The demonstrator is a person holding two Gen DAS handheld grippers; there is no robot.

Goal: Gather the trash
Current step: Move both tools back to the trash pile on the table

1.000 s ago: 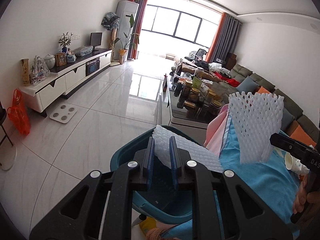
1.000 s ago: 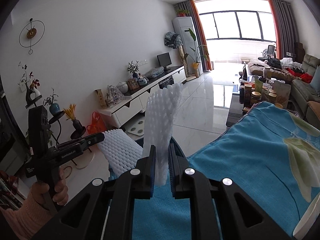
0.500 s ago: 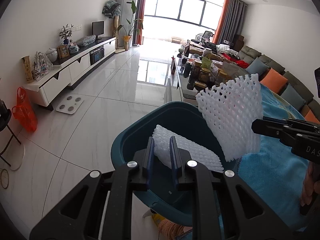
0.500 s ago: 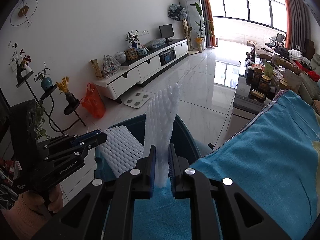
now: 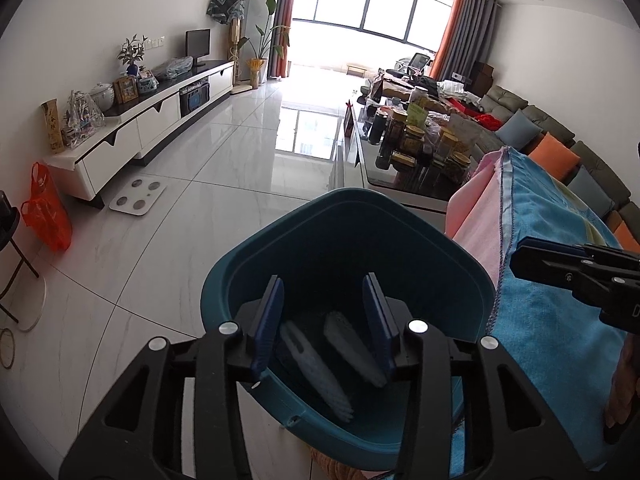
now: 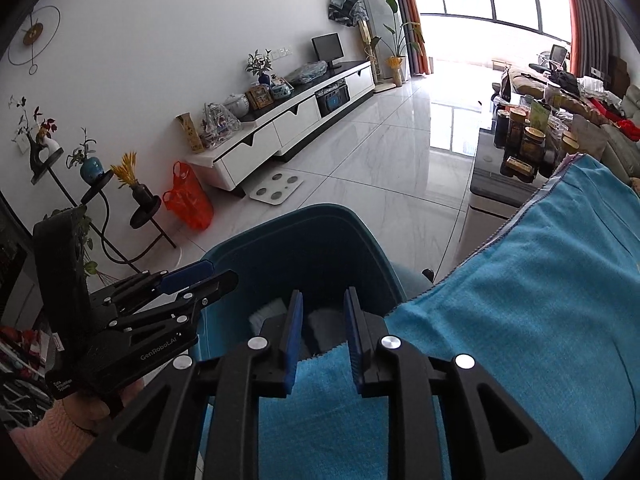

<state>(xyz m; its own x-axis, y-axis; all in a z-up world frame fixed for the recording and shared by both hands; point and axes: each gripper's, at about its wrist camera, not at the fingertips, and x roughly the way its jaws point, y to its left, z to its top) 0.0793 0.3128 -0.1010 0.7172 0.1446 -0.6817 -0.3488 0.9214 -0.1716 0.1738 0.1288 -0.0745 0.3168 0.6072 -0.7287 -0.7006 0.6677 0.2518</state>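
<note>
Two white foam nets are seen lying in the teal bin, below the opening, empty left gripper and right gripper.

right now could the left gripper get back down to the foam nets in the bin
Probably yes: the left gripper hangs over the teal bin's open mouth, jaws opening with nothing between them, and both foam nets lie uncovered directly below.

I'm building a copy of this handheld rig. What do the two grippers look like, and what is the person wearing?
Both are black skeletal frames with triangular cut-outs, silver round bolts and flat blue pads on two fingers. The left gripper has a boxy black body printed "GenRobot.AI", seen from the right wrist. The right gripper matches it. A pink knitted sleeve covers the left wrist. No cables show.
</note>
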